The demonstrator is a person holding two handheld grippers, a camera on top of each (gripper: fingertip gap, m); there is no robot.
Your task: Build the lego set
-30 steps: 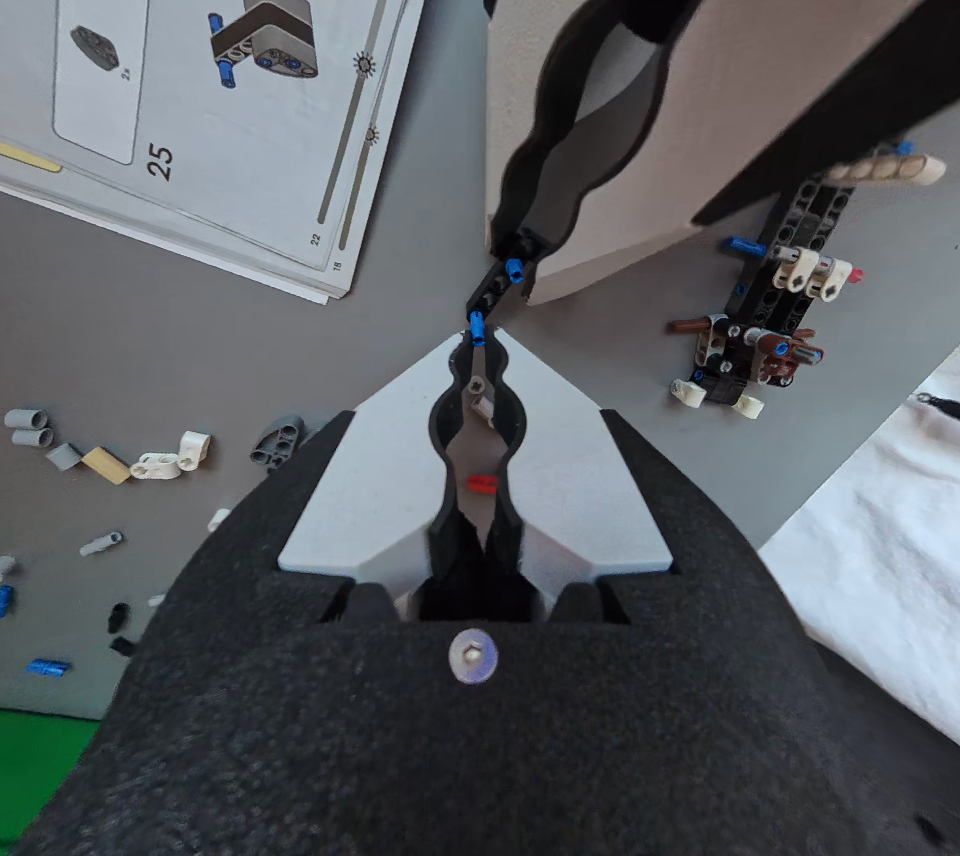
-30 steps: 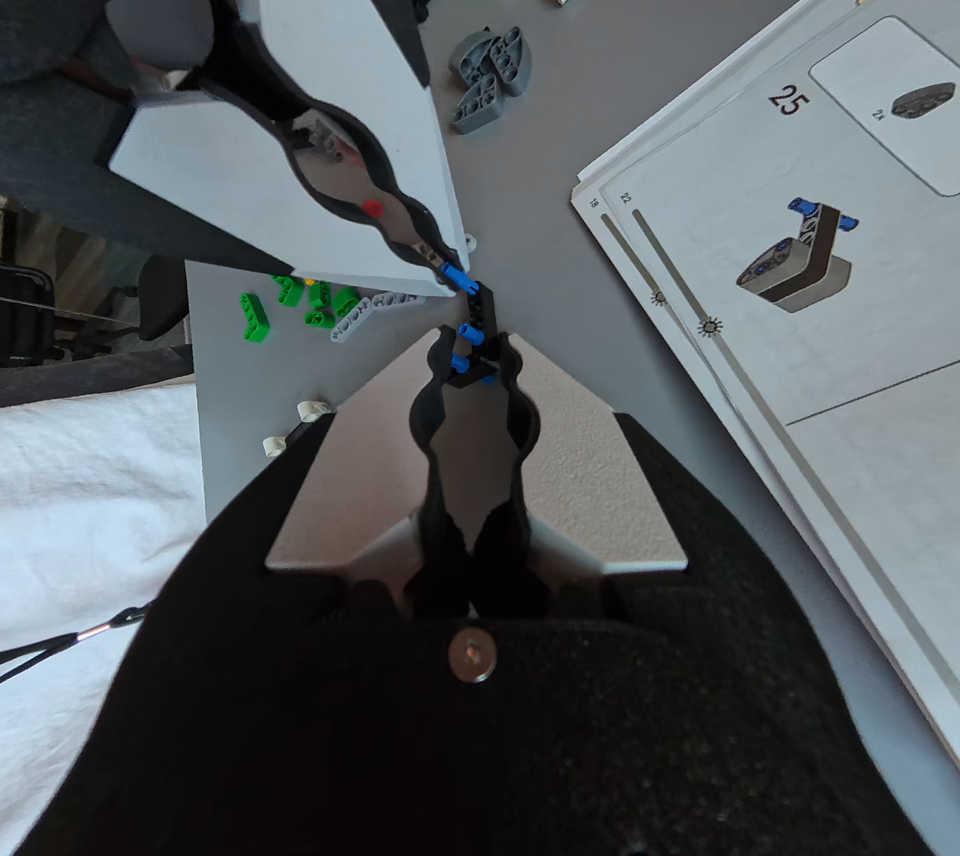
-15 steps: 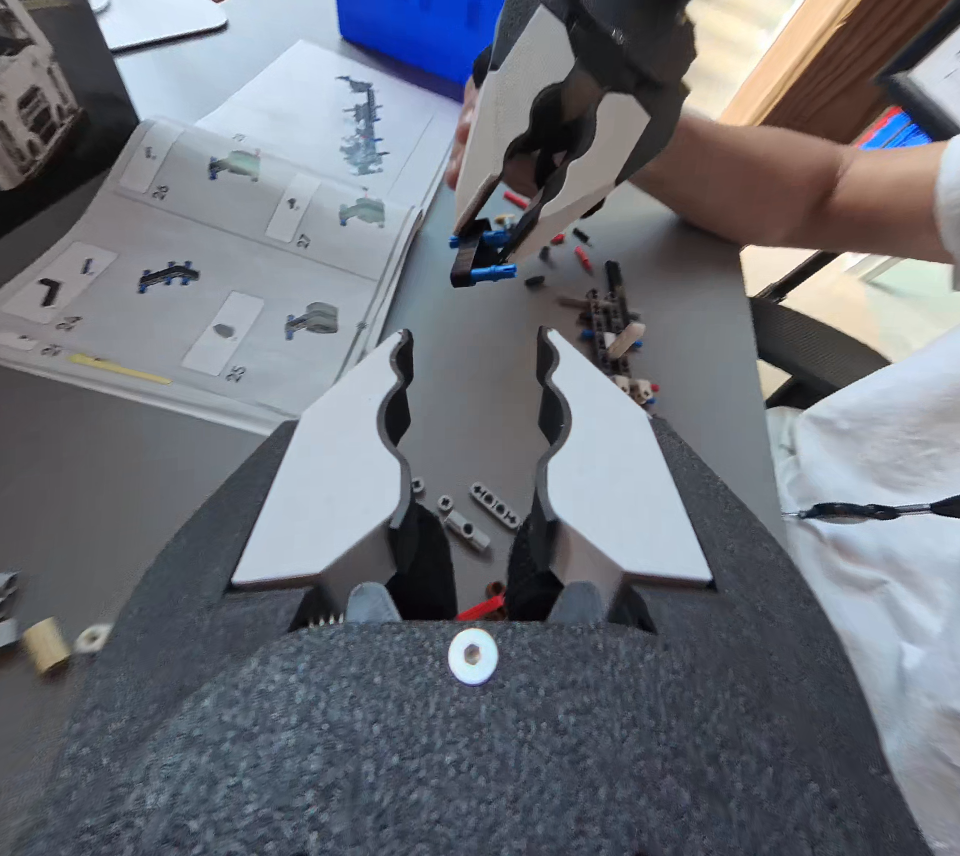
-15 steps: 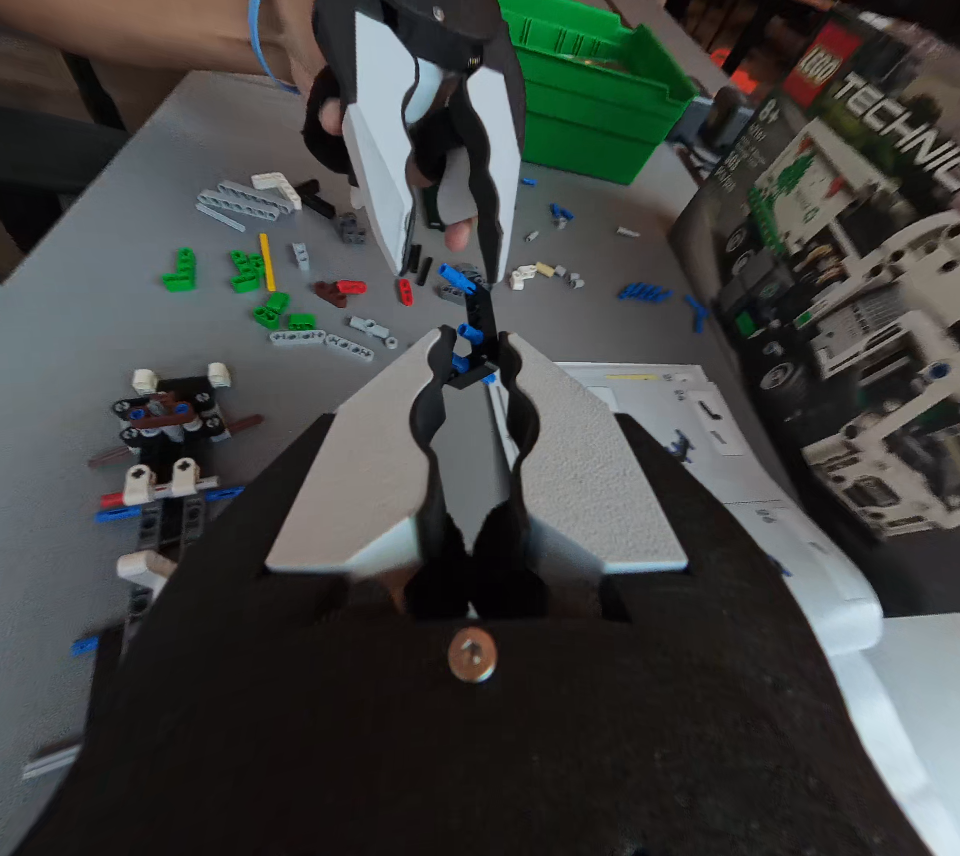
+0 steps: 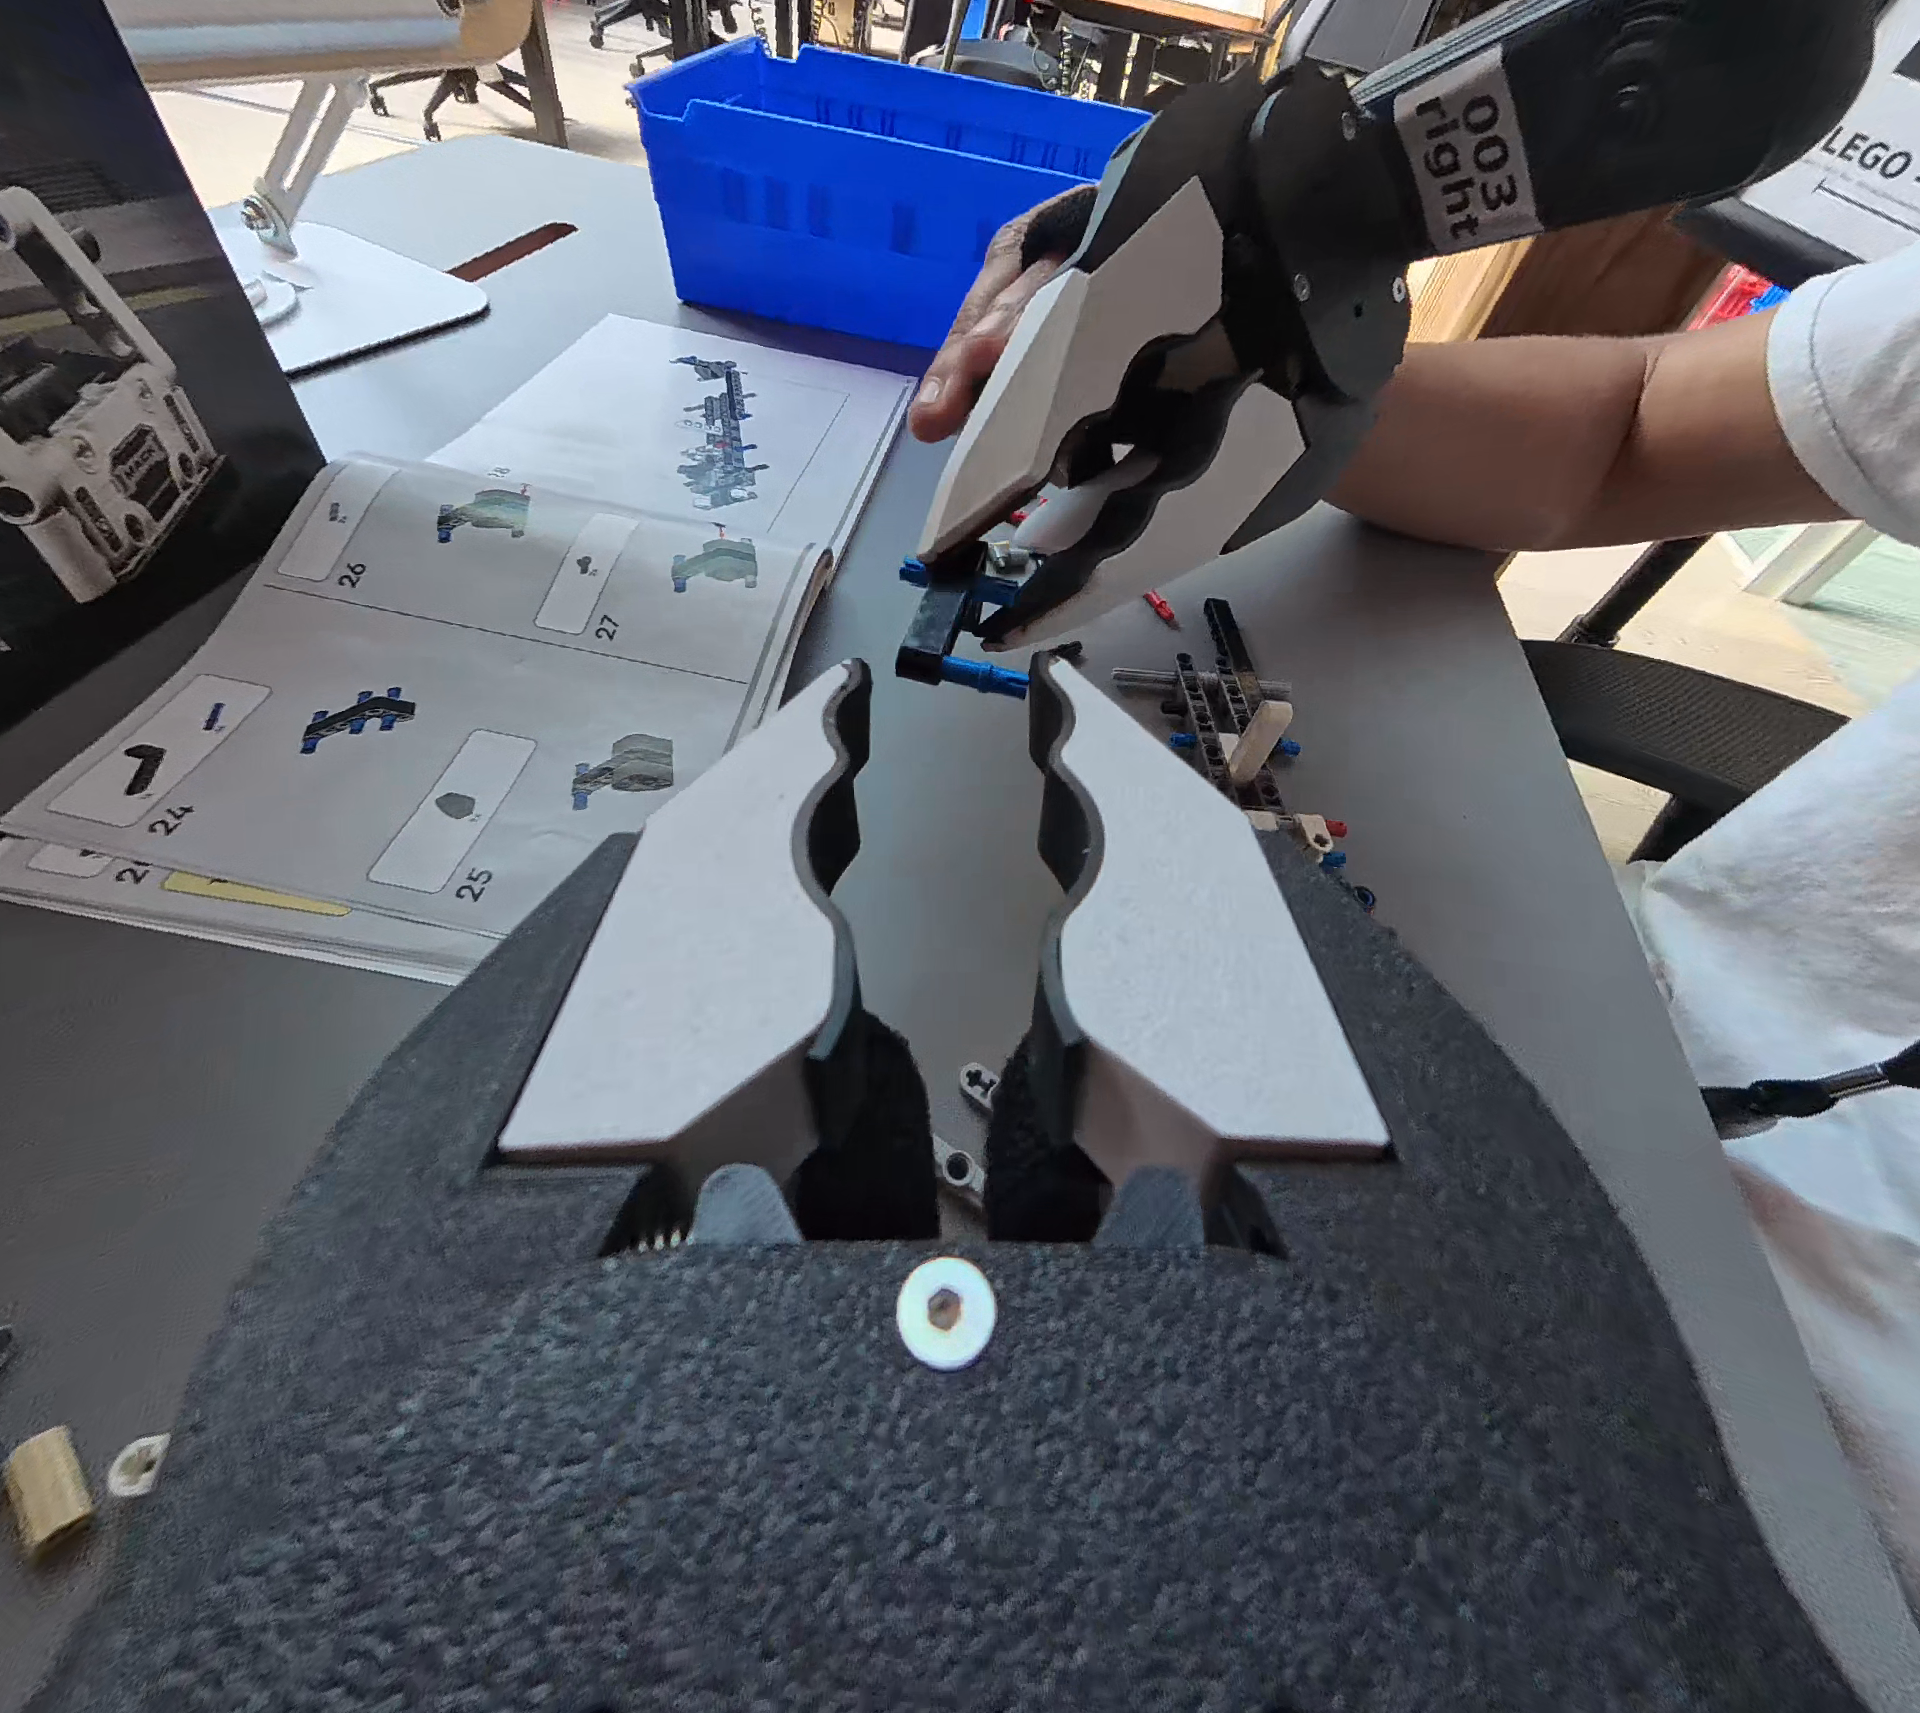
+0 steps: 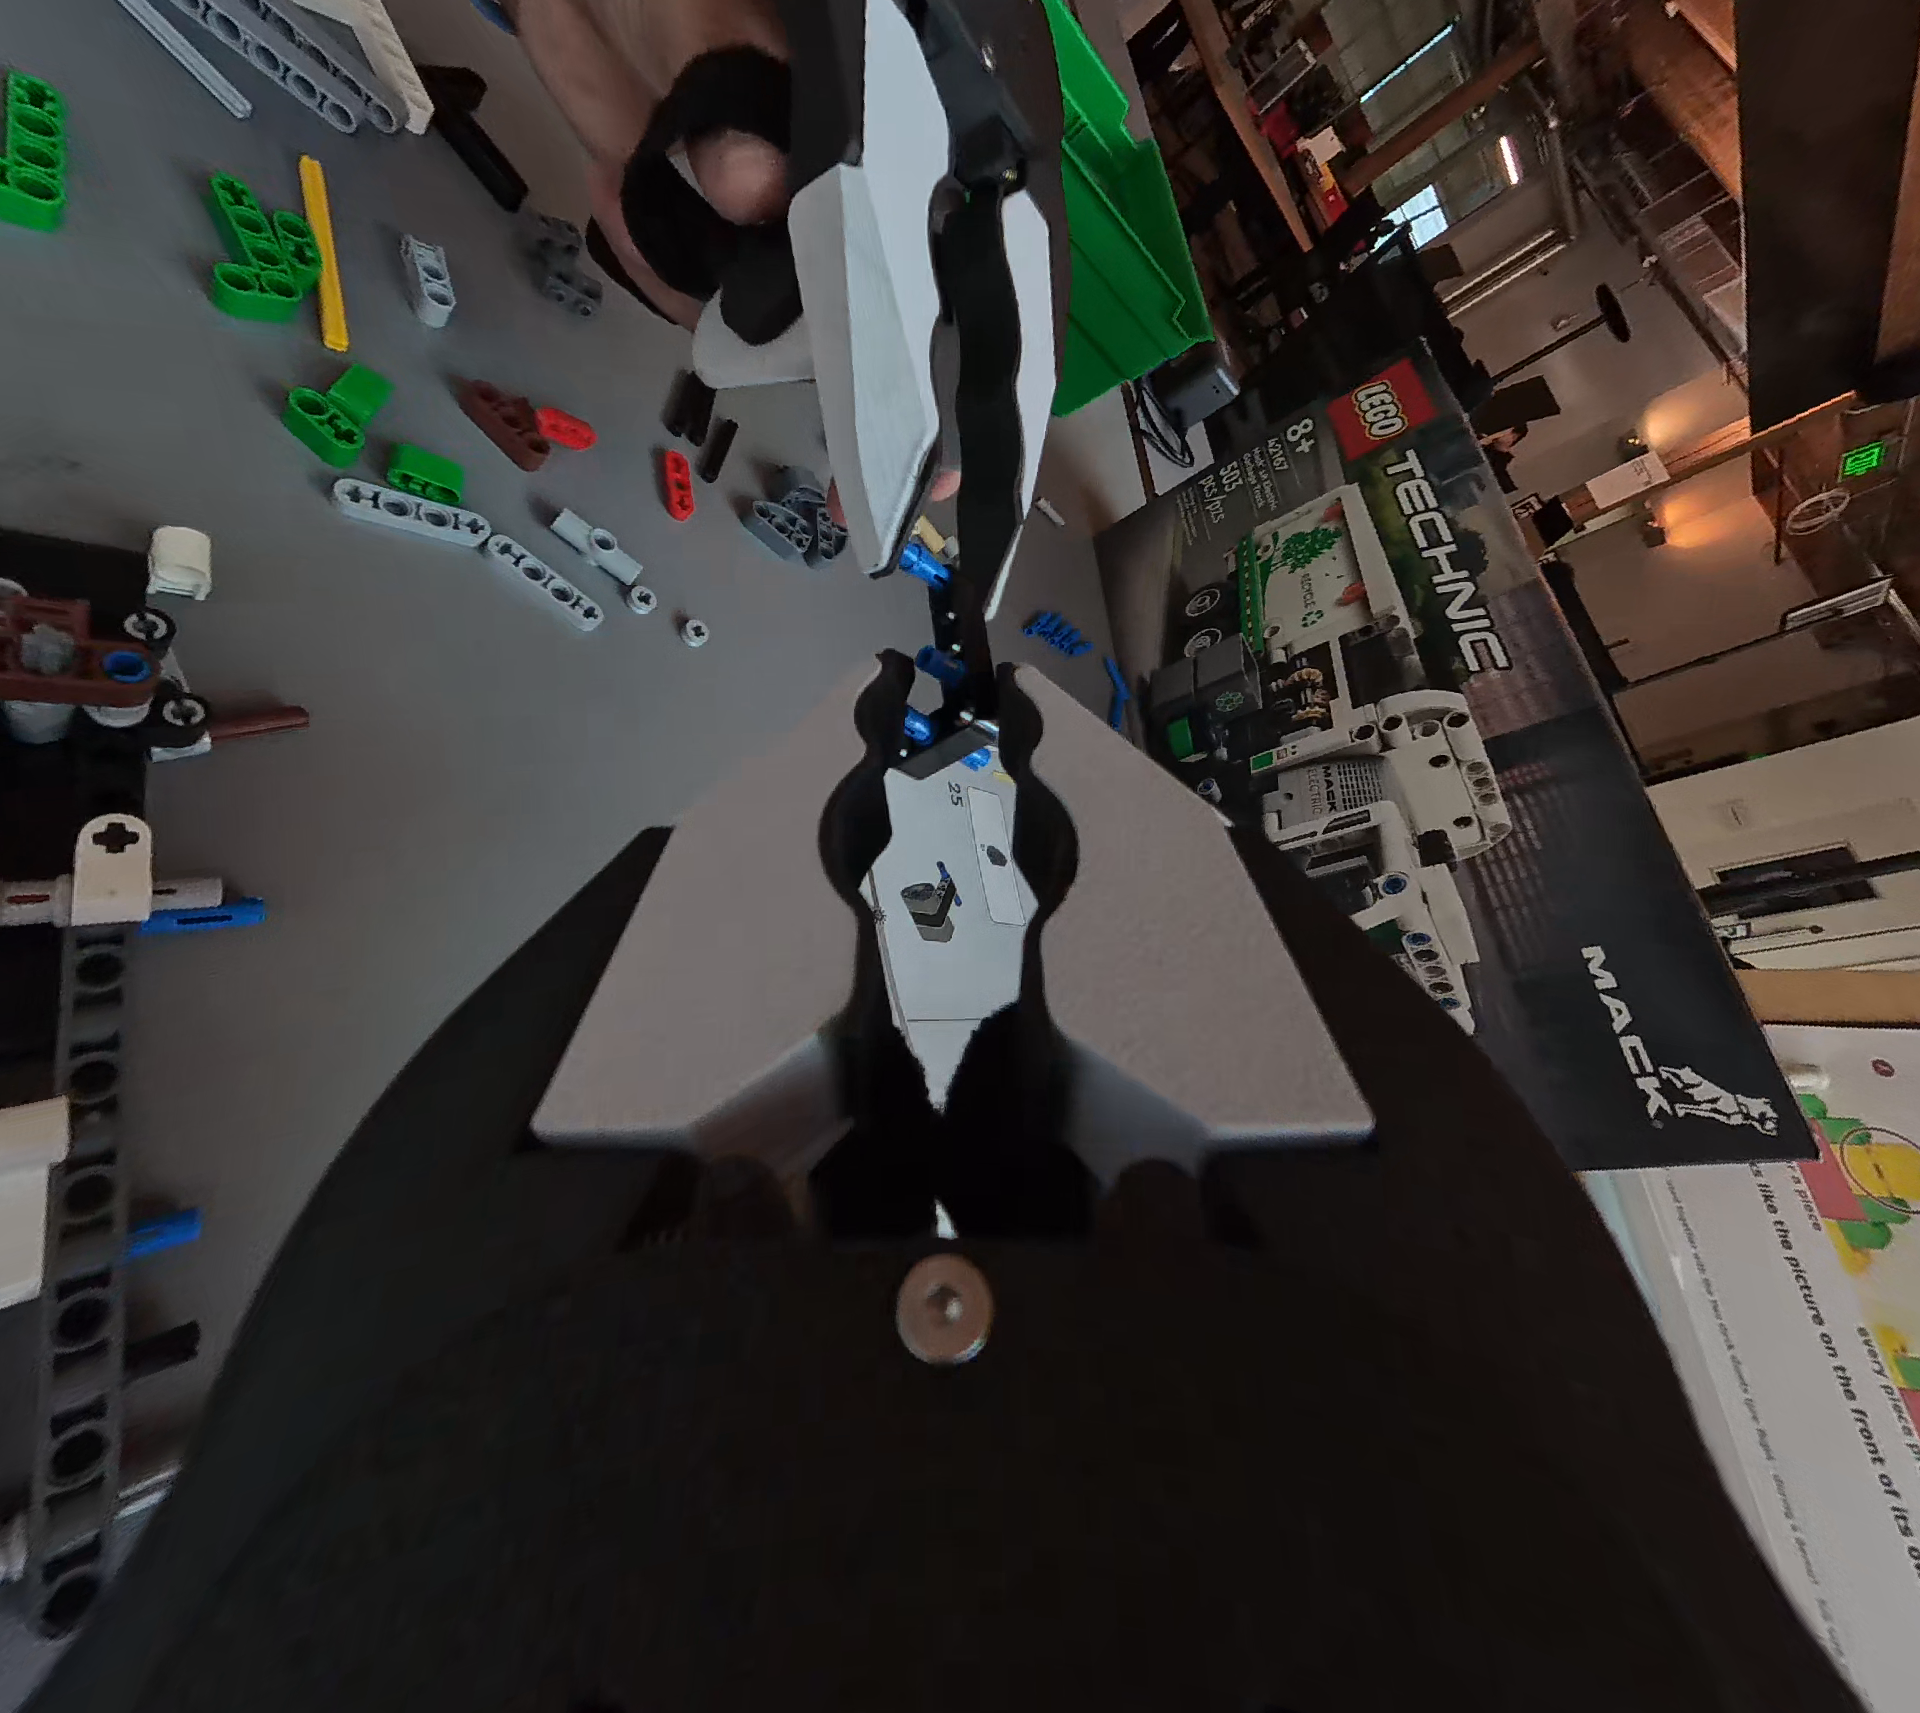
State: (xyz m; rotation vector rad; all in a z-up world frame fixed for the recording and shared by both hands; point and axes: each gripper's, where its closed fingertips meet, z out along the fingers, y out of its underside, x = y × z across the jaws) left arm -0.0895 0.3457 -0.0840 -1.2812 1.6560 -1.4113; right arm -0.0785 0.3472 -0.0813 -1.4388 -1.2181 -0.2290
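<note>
Right wrist view shows the right hand-held gripper point(image 6: 943, 699) clamped on a small black plastic beam with blue pins point(image 6: 961, 666), held above the grey desk point(image 6: 416, 728); it looks light, stiff and slippery. The left hand-held gripper point(image 5: 943, 684) stands narrowly apart just beside its lowest pin, gripping nothing; the flat beam sides seem the safest hold.

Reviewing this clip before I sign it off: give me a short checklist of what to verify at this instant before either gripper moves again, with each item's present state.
1. Right gripper clamps the black beam with blue pins: ok, its pads press on the beam.
2. Left gripper clear of the beam: ok, its jaws stand apart with nothing between them.
3. Gap between the left fingertips and the lowest blue pin: cannot tell, they look very close.
4. Beam held off the grey table: ok.
5. Instruction booklet open and visible: ok.
6. Partly built assembly lies apart from both grippers: ok.
</note>
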